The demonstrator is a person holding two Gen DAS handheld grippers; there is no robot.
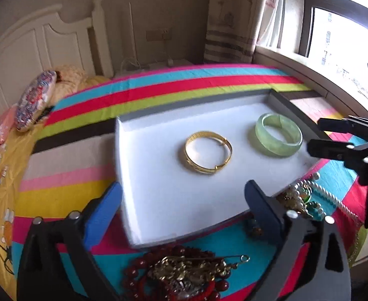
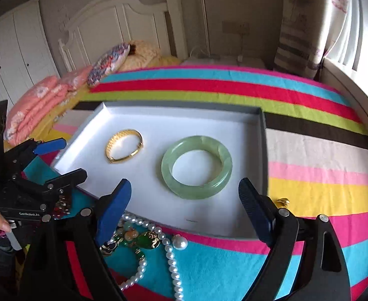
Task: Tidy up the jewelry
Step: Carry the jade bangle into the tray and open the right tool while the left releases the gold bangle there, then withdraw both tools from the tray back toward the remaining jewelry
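A shallow grey box with a white lining [image 1: 158, 200] [image 2: 209, 215] lies on the striped bedspread. In it are a gold bangle [image 1: 208, 152] [image 2: 124, 146] and a green jade bangle [image 1: 278, 134] [image 2: 196, 167]. My left gripper [image 1: 184, 203] is open and empty over the box's near edge; it also shows in the right wrist view [image 2: 66, 160]. My right gripper [image 2: 185, 202] is open and empty just short of the jade bangle; it also shows in the left wrist view [image 1: 316, 135]. A pearl necklace with green stones [image 2: 156, 240] [image 1: 309, 195] and a pile of red beads with gold pieces [image 1: 184, 273] lie outside the box.
The striped bedspread [image 2: 309, 150] covers the bed. Folded pink bedding [image 2: 38, 105] and a patterned pillow [image 1: 33, 100] lie near the white headboard. A small gold item [image 2: 282, 202] sits on the cloth right of the box. A window sill [image 1: 309, 75] runs along the right.
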